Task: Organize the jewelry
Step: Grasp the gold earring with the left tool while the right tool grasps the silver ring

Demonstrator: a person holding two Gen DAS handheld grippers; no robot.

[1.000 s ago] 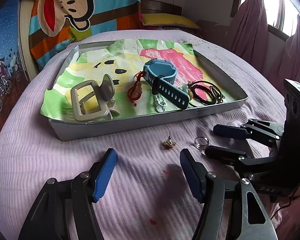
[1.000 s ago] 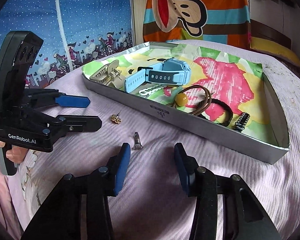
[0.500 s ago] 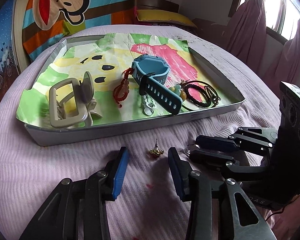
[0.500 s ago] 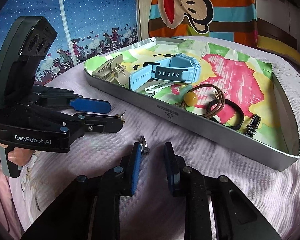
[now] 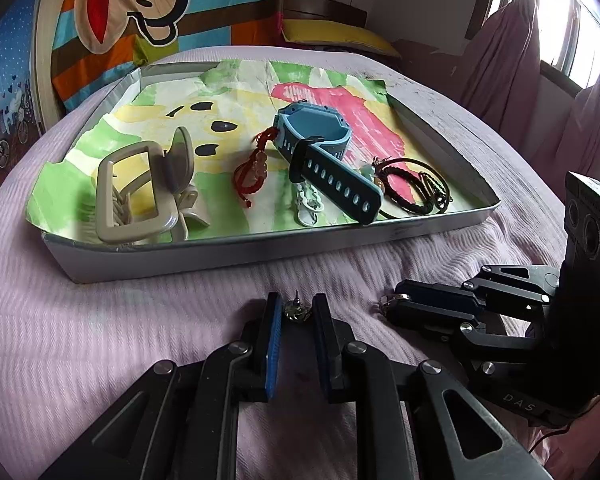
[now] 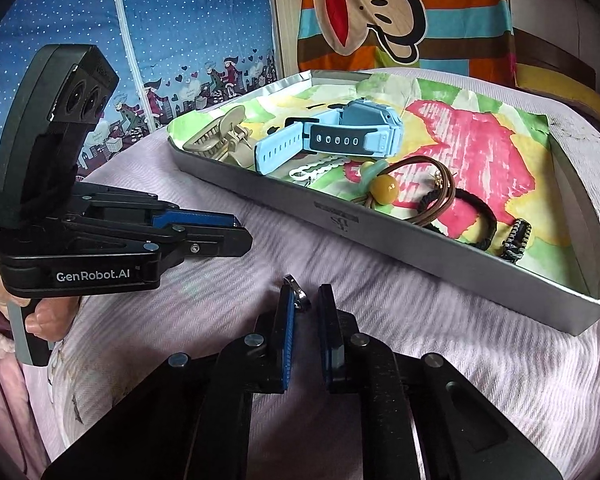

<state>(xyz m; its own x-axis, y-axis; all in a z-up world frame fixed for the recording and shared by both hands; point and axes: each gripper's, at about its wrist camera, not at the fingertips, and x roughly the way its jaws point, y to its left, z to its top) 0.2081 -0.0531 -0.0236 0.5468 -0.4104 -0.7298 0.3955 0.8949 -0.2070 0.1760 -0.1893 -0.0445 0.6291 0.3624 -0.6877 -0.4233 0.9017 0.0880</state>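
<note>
My left gripper (image 5: 296,310) is shut on a small gold earring (image 5: 296,311) on the lilac bedspread, just in front of the grey tray (image 5: 260,254). My right gripper (image 6: 303,300) is shut on a silver ring (image 6: 298,294), also on the bedspread beside the tray (image 6: 380,236). Each gripper shows in the other's view: the right one (image 5: 392,306) with the ring at its tips, the left one (image 6: 236,236) with its tips closed. The tray holds a blue watch (image 5: 320,152), a beige hair clip (image 5: 148,188), a red bracelet (image 5: 256,168) and black bands (image 5: 412,188).
A white chain clip (image 5: 308,204) and a hair tie with a yellow bead (image 6: 384,188) also lie in the tray on its coloured paper lining. A striped monkey cushion (image 5: 132,12) stands behind the tray. Purple curtains (image 5: 520,64) hang at the right.
Both grippers moved forward and closed: the left one around the earring, the right one around the ring. The tray's contents have not moved.
</note>
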